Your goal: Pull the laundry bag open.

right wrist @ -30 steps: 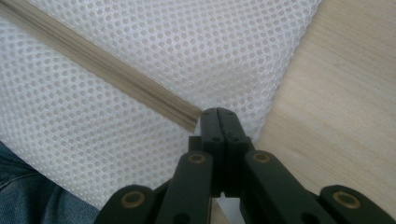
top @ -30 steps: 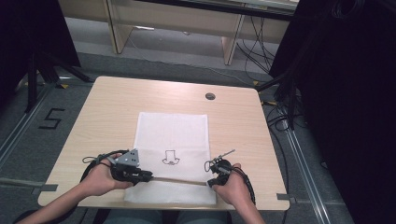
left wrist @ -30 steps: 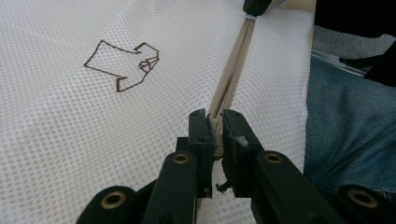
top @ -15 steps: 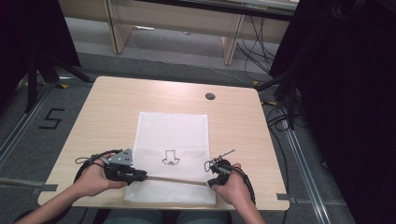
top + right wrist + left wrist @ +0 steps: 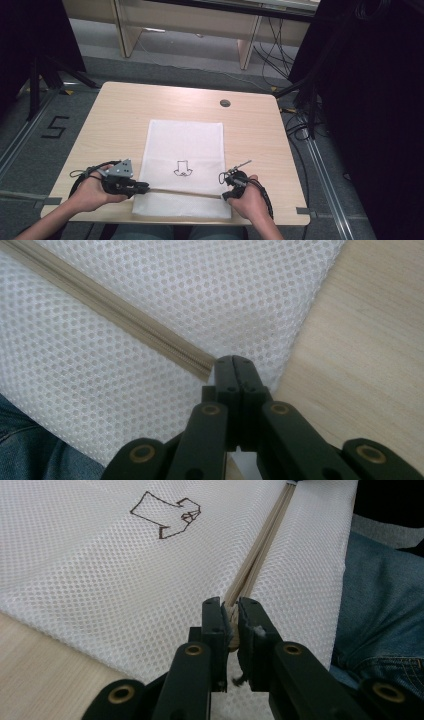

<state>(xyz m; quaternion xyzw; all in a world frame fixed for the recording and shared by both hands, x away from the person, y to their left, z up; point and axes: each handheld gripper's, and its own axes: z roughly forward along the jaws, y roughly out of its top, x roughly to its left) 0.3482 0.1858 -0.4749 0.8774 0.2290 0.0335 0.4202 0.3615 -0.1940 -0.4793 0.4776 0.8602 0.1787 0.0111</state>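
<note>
High view: white mesh bag flat on wooden surface, near edge by person, beige zipper across its near end; left gripper at zipper's left end, right gripper at its right end
Left gripper view: jaws pinching zipper pull, small shirt drawing on mesh beyond, jeans at right
Right gripper view: jaws pressed together on bag fabric right at zipper end, bare wood to right

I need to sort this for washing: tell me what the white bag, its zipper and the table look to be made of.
Bag: white mesh fabric, likely synthetic, with regular small holes. Zipper: beige woven tape with fine teeth, probably plastic. Table: pale wood-look top, matt, faint grain; maybe laminate.
</note>
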